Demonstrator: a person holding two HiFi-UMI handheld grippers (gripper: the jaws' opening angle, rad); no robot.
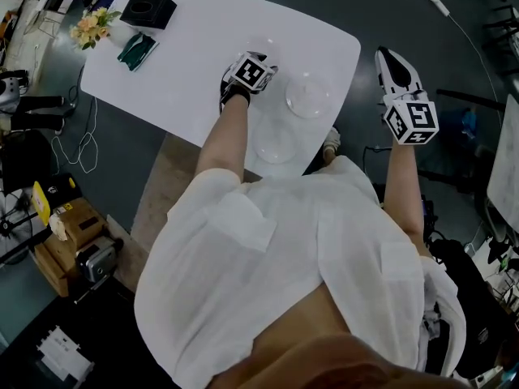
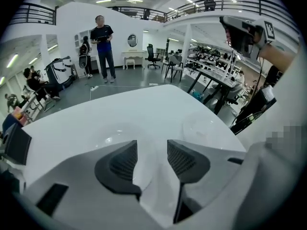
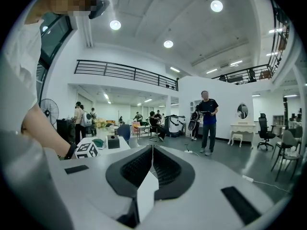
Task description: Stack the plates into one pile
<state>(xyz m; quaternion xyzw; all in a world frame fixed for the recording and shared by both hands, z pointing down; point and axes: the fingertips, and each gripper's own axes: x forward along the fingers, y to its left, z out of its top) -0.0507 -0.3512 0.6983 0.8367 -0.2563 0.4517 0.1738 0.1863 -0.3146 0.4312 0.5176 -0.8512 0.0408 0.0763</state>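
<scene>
Clear glass plates lie on the white table [image 1: 186, 63]: one [image 1: 308, 96] toward the right edge and one [image 1: 276, 144] near the front edge. In the left gripper view a further clear plate [image 2: 106, 137] lies just beyond the jaws, and another [image 2: 201, 124] sits to its right. My left gripper [image 1: 253, 65] points steeply down over that plate's near rim. Its jaws [image 2: 152, 150] stand open, and the pads [image 2: 184, 158] press on nothing. My right gripper [image 1: 389, 57] hangs in the air off the table's right side, shut [image 3: 152, 150] and empty, pointing out into the room.
A black box [image 1: 147, 10], flowers [image 1: 93, 27] and a dark green item [image 1: 136, 51] sit at the table's far left end. Cardboard boxes [image 1: 73, 233] and gear stand on the floor to the left. A person [image 3: 208, 121] stands further off in the room.
</scene>
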